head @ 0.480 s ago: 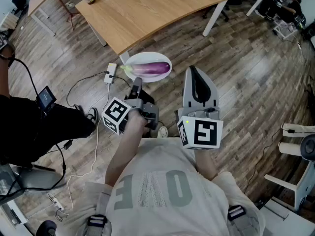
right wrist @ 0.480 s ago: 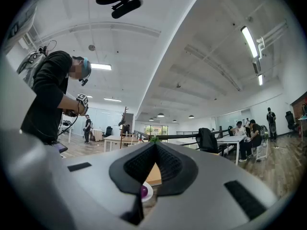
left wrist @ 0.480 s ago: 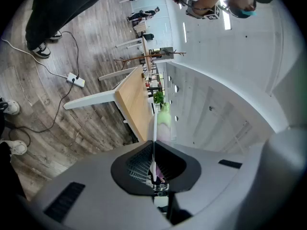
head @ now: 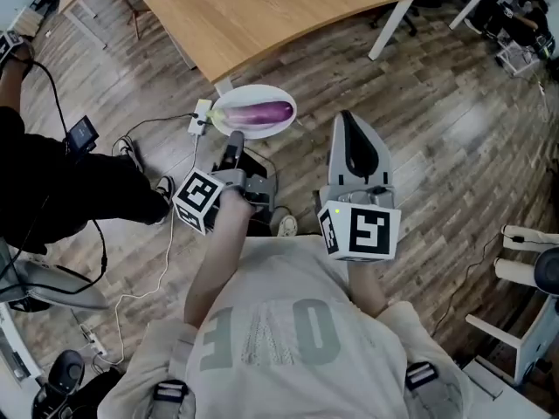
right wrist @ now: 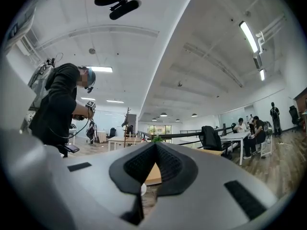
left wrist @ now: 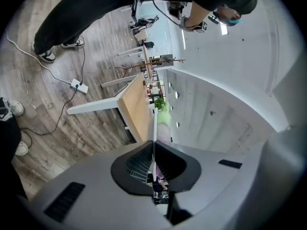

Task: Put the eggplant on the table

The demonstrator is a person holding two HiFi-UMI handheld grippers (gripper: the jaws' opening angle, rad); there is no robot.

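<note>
Left gripper clamped on white plate rim, eggplant on it, right gripper closed, empty, shirt lettering unclear

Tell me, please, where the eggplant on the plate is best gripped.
Probably the eggplant at its thick purple middle, jaws across its short width, from above on the side of the right gripper. It lies lengthwise on the plate, and the left gripper, shut on the near rim, blocks that side.

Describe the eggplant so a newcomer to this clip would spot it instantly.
Start at the light wooden table at the top of the head view. Just below its near corner is a white oval plate; the glossy purple eggplant lies on it, the only purple thing there.
</note>
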